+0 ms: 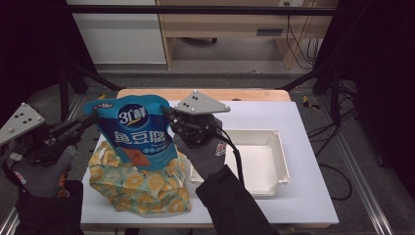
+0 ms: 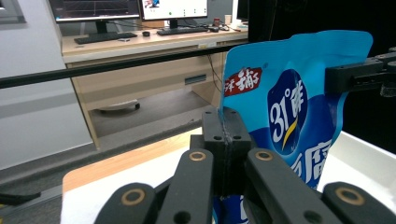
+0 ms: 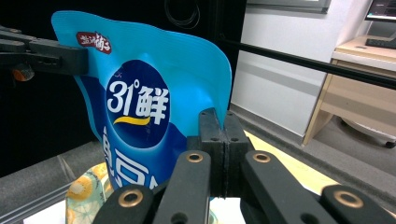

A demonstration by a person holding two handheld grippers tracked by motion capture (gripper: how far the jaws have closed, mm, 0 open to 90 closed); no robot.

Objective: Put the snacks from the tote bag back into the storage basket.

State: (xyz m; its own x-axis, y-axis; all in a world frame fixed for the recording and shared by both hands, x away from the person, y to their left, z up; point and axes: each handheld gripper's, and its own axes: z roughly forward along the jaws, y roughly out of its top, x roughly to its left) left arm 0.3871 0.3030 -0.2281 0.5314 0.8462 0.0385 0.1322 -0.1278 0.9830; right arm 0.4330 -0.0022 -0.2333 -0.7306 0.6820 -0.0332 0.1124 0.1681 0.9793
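You hold the blue snack pouch (image 1: pixel 137 132) upright over the table's left part, above a yellow patterned bag (image 1: pixel 142 188). Your left gripper (image 2: pixel 225 140) pinches its left edge, your right gripper (image 3: pixel 225 140) its right edge, jaws clamped tight. The high view adds the white tray (image 1: pixel 274 161) at right; the left gripper view, monitors (image 2: pixel 130 8) far behind.

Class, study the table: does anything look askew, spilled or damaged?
Nothing spilled or torn. The blue snack bag is held upright off the table, pinched at each side by the left gripper and right gripper, above a yellow-patterned bag.
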